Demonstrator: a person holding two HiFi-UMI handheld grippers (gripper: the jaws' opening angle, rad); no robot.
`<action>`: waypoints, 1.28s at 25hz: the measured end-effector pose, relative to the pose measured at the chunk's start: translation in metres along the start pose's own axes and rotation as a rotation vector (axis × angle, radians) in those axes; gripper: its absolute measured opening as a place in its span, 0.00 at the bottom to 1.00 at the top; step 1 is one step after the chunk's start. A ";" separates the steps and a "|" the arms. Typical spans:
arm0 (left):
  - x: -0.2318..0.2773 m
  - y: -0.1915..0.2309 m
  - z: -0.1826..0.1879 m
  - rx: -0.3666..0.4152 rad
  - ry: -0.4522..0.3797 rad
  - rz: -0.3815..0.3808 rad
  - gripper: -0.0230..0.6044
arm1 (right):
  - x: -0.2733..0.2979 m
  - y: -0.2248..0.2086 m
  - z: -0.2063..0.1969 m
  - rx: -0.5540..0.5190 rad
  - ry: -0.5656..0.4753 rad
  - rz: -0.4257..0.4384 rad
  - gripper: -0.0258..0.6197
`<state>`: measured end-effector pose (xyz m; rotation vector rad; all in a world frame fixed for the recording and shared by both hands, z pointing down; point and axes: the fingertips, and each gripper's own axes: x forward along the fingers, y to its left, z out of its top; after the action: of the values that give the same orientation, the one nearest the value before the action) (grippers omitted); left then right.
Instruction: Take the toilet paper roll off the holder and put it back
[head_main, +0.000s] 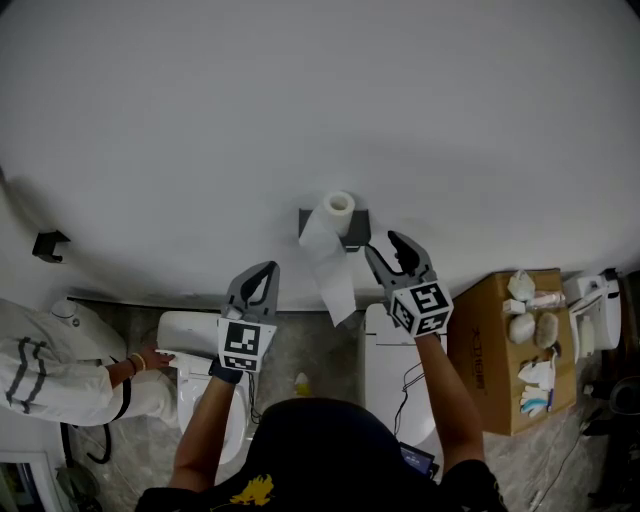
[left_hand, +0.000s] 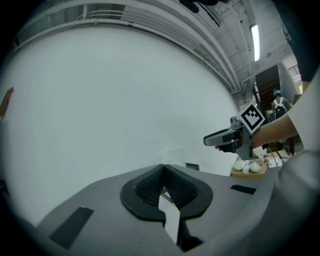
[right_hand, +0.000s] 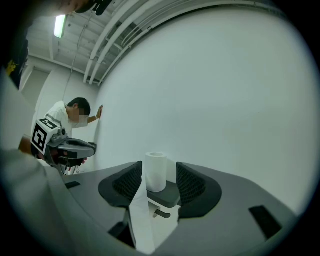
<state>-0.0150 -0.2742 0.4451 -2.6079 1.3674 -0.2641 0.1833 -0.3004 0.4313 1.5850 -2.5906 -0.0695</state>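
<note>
We judge the take-off step barely begun: the white toilet paper roll (head_main: 340, 205) stands on its black wall-mounted holder (head_main: 356, 233), untouched ahead of our right tongs (head_main: 384, 247), jaws parted and empty, left tongs (left_hand: 162, 169) closed on nothing, so the next move calls for advancing and clamping.

Right of the right gripper (head_main: 383, 243) we see a cardboard box (head_main: 480, 350) holding white items; left of the left gripper (head_main: 262, 270), a person in white (head_main: 50, 375).

White wall (head_main: 300, 100), grey floor (head_main: 305, 345), cardboard box (head_main: 480, 340) at right
</note>
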 end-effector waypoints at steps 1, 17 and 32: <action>-0.001 0.001 0.000 -0.001 0.000 0.001 0.07 | 0.000 0.001 0.000 0.003 0.000 0.001 0.36; -0.010 0.003 0.002 -0.013 -0.014 0.005 0.07 | -0.016 0.020 0.008 -0.015 -0.016 -0.003 0.09; -0.054 -0.036 0.002 -0.048 -0.002 0.069 0.07 | -0.086 0.029 0.003 0.046 -0.019 -0.013 0.04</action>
<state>-0.0168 -0.2092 0.4483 -2.5923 1.4772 -0.2211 0.1954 -0.2108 0.4251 1.6242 -2.6145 -0.0256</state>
